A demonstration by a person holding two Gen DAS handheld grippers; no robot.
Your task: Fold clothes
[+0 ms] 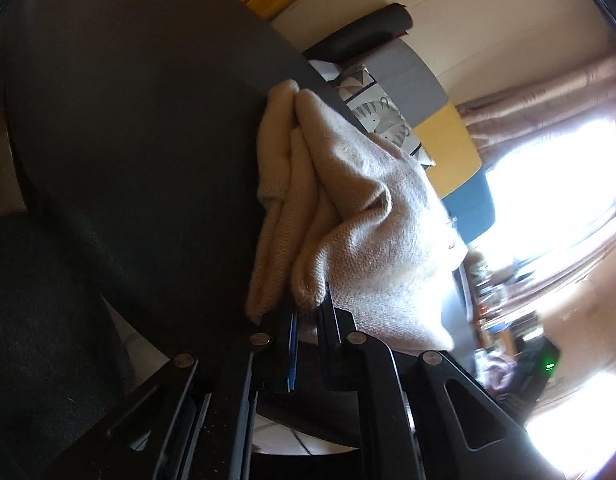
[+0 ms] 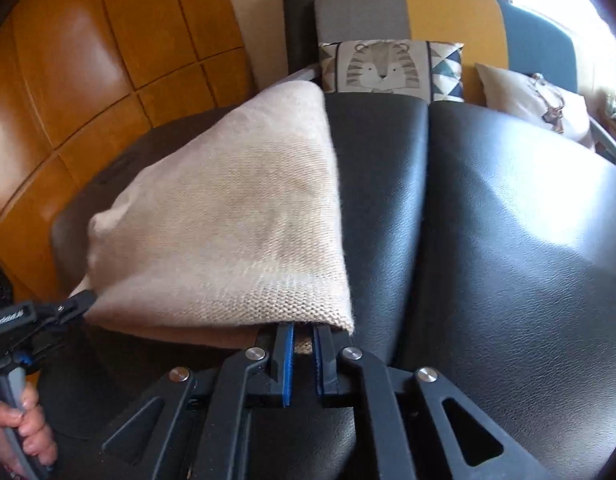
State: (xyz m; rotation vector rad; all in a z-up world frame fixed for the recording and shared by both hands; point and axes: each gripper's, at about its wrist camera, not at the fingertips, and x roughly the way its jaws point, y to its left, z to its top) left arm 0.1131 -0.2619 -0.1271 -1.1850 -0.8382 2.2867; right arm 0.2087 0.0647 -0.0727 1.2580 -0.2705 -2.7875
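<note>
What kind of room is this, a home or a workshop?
Most likely a home living room: a black leather sofa bears the beige knit garment, a tiger-print cushion leans behind it, and curtains frame a bright window.

No readable text, label, brand or number in either view. The cushion [image 2: 382, 68] carries only a tiger drawing and triangle pattern, no lettering. Pale marks on the left gripper [image 2: 81, 300] body are too small and blurred to read.

Black leather seat [image 2: 488, 216], cream knitted garment [image 2: 235, 216] folded flat on its left cushion.
</note>
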